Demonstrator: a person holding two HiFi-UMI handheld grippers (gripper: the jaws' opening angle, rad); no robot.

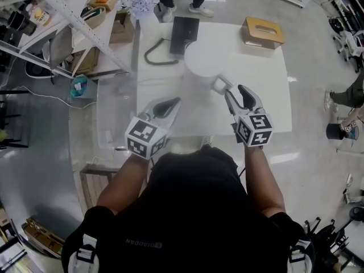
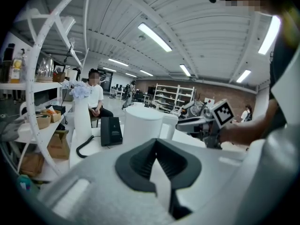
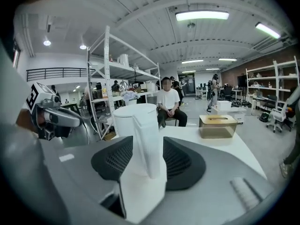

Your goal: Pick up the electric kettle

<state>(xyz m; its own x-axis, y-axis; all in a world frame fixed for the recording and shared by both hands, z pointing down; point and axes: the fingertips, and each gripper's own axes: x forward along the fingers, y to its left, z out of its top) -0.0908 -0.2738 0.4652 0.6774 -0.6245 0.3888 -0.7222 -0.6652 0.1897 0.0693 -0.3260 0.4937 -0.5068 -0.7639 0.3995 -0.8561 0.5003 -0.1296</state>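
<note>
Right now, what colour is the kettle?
White all over; the kettle shows best in the right gripper view.

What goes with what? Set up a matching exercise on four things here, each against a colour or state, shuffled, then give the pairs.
Things:
1. electric kettle
2. box
3. corded device
4. left gripper

Colour or state:
A. black
B. tan
C. shut, holding nothing
D. white

Pairs: 1-D, 2-B, 3-A, 4-C.
</note>
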